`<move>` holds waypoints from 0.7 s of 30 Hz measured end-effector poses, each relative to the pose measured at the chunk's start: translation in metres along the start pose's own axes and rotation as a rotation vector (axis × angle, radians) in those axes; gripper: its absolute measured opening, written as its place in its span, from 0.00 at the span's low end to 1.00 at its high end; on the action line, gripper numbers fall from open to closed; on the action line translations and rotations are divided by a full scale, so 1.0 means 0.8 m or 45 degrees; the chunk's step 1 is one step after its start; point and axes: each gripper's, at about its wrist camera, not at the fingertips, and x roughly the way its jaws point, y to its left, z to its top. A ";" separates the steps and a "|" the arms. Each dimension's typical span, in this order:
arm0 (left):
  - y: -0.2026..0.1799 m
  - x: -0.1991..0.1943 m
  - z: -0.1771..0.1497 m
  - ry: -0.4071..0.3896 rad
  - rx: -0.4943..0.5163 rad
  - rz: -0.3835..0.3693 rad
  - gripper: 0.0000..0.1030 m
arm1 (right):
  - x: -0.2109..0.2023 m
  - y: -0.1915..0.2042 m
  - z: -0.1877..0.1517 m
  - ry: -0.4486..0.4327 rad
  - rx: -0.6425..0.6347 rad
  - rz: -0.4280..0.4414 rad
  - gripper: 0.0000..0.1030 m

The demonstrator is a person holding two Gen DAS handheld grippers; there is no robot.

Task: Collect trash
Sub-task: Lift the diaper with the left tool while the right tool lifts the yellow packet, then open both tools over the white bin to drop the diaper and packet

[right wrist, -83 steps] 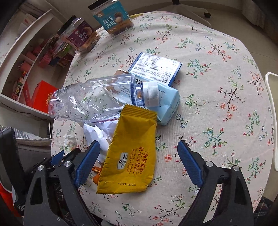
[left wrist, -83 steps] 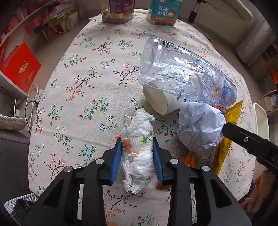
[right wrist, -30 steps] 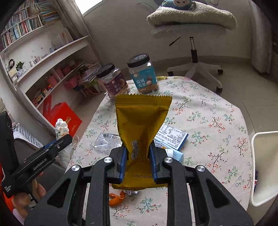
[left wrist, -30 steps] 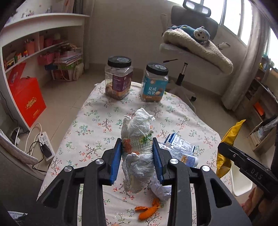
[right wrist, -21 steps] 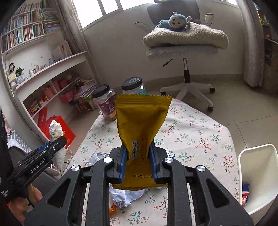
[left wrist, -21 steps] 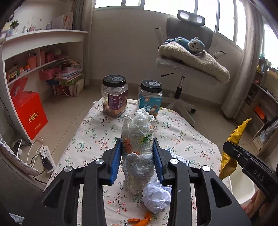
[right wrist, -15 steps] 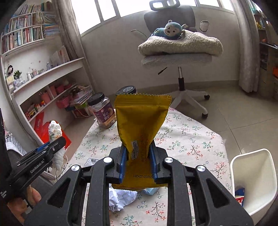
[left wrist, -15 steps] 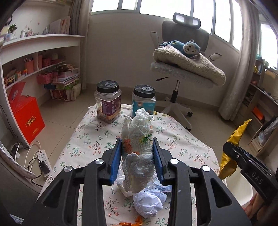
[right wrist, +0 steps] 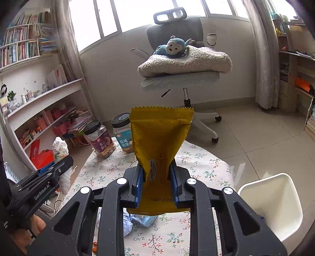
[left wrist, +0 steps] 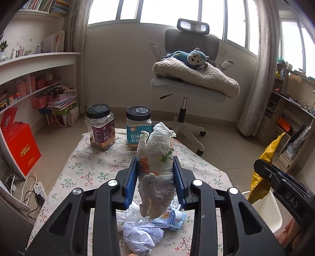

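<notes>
Now lifted clear of the floral-clothed counter (left wrist: 92, 167): crumpled white tissue wad (left wrist: 156, 167) clamped in left gripper (left wrist: 155, 182) jaws, yellow foil snack wrapper (right wrist: 157, 145) clamped in right gripper (right wrist: 156, 185) jaws, ready for white plastic bin (right wrist: 275, 204) off the counter's right edge.

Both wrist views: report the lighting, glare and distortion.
Left wrist view: daylit windows blown out white, fisheye bends the shelf, crumpled tissue in the left gripper stays sharp. Right wrist view: same window glare, dark vignette at the corners, yellow wrapper in the right gripper evenly lit and crisp.
</notes>
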 end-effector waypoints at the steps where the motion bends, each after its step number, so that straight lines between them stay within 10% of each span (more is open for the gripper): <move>1: -0.005 0.002 0.000 0.002 0.005 -0.008 0.34 | -0.002 -0.007 0.001 -0.004 0.009 -0.009 0.22; 21: -0.110 0.018 -0.012 0.016 0.117 -0.157 0.34 | -0.049 -0.159 0.014 -0.067 0.230 -0.273 0.24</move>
